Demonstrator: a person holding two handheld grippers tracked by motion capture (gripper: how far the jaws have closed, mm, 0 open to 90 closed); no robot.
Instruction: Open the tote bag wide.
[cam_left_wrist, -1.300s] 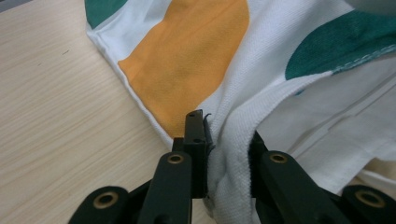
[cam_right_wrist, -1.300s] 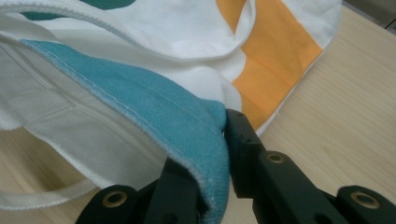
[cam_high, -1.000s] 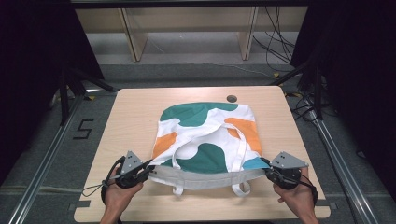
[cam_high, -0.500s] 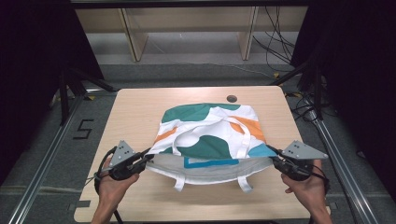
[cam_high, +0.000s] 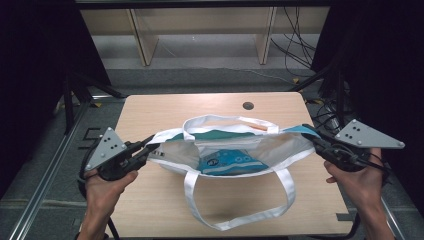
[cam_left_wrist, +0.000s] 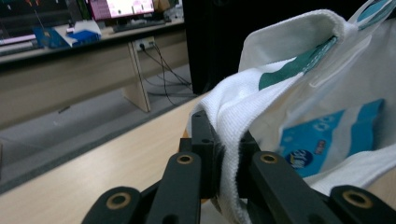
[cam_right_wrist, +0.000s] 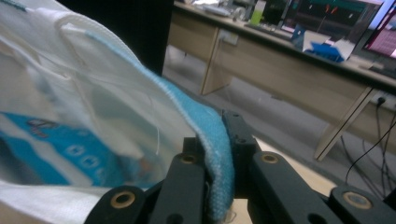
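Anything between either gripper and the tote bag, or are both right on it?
Nothing visible in between. The left gripper is clamped on the white rim of the tote bag at one end, the right gripper on its blue edge at the other, holding it open above the table.

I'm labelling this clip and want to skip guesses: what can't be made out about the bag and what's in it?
- Blue-and-white packet inside the white fabric tote bag: print too small in the high view, blurred in the left gripper view.
- Tote's patterned outside: turned away from the high view.
- Left hand-held gripper pads: covered by fabric.
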